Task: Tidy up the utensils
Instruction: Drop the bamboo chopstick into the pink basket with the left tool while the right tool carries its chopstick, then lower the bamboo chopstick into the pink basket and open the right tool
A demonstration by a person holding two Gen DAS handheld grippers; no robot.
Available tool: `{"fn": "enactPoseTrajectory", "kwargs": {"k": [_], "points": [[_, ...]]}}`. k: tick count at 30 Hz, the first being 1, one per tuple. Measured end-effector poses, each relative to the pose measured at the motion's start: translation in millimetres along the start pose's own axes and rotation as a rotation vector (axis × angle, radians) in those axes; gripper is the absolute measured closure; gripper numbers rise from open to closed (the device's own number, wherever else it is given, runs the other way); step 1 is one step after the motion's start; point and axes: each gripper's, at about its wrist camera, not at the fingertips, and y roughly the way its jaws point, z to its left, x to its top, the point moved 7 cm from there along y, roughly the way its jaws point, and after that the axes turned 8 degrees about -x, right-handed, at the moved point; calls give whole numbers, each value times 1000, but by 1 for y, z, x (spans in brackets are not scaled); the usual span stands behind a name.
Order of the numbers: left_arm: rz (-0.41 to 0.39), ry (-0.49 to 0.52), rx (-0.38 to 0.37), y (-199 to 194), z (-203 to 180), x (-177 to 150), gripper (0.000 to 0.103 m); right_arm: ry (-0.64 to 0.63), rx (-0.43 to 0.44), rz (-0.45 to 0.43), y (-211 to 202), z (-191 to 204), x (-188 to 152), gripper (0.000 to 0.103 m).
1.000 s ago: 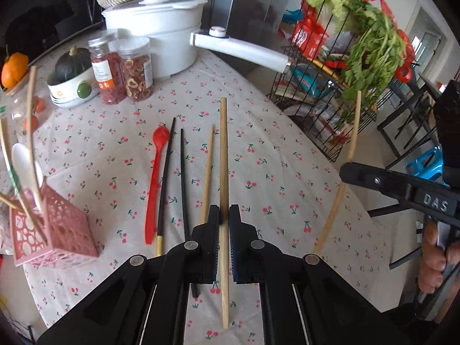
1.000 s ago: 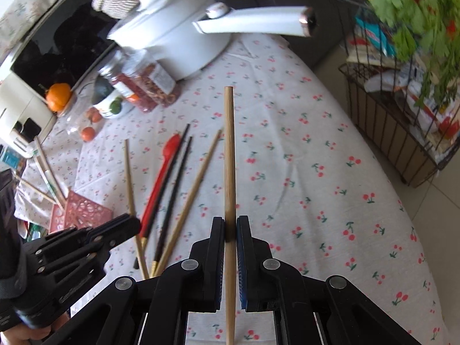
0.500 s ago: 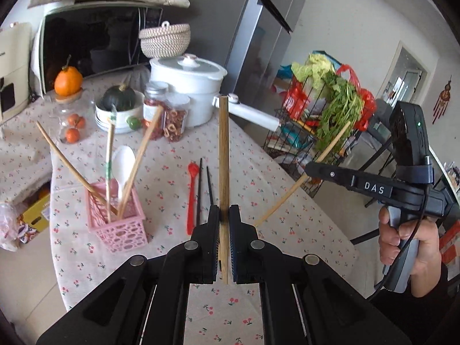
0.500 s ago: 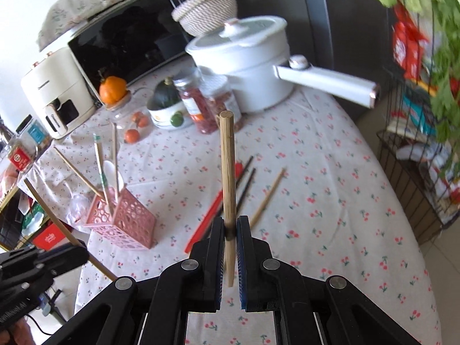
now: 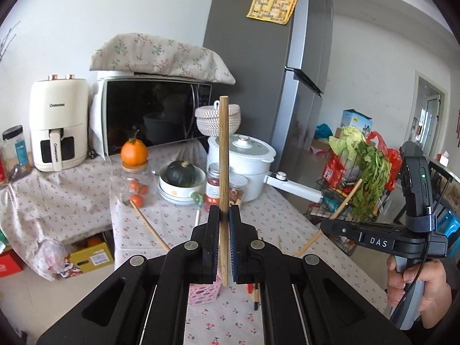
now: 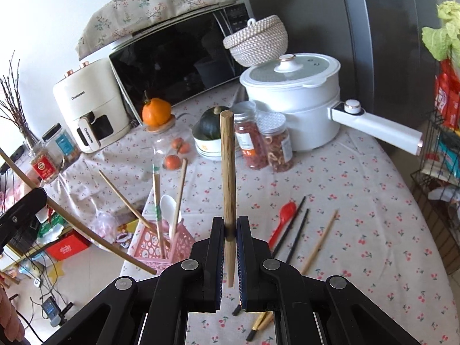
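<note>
My left gripper is shut on a wooden chopstick held upright, high above the table. My right gripper is shut on another wooden chopstick, also raised and upright. The pink utensil basket stands at the table's front left with several chopsticks and a white spoon in it; in the left wrist view it sits just below my jaws. On the cloth lie a red spoon, two black chopsticks and one wooden chopstick.
A white pot with a long handle, two spice jars, a bowl with a green squash, an orange, a microwave and an air fryer fill the back. A wire vegetable rack stands right of the table.
Both grippers have lifted their chopsticks off the table and tilted up. The left wrist view swung from the tabletop to the room; the basket now lies below the left jaws.
</note>
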Motion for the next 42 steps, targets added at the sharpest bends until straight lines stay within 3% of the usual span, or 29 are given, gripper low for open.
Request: {"fn": "enactPoseTrajectory", "kwargs": {"k": [6,16,22,23,25,27,33,42], "points": [[-9,38,81,16,13,-1,97,-2,8,12,10,14,-1,97],[187,-1,144,74,46,-39,97,-4,-1,44,22,17,-9,97],[232,-2,126,95,46,-52,94,-4,4,54,25,19,-11,97],[245,-14,121,98,47,-54,91,-3,8,53,25,20,-10,97],[258,-41,111,99,47,-58,62,0,16,48,24,22,-9,97],[247,-60,113,94,48,-58,44,7,28,39,22,24,-6,97],[268,-114,108,72,53,-66,31,23,84,-20,5,39,9,97],[350,-175,124,49,76,-99,26,24,118,-75,8,65,22,97]]}}
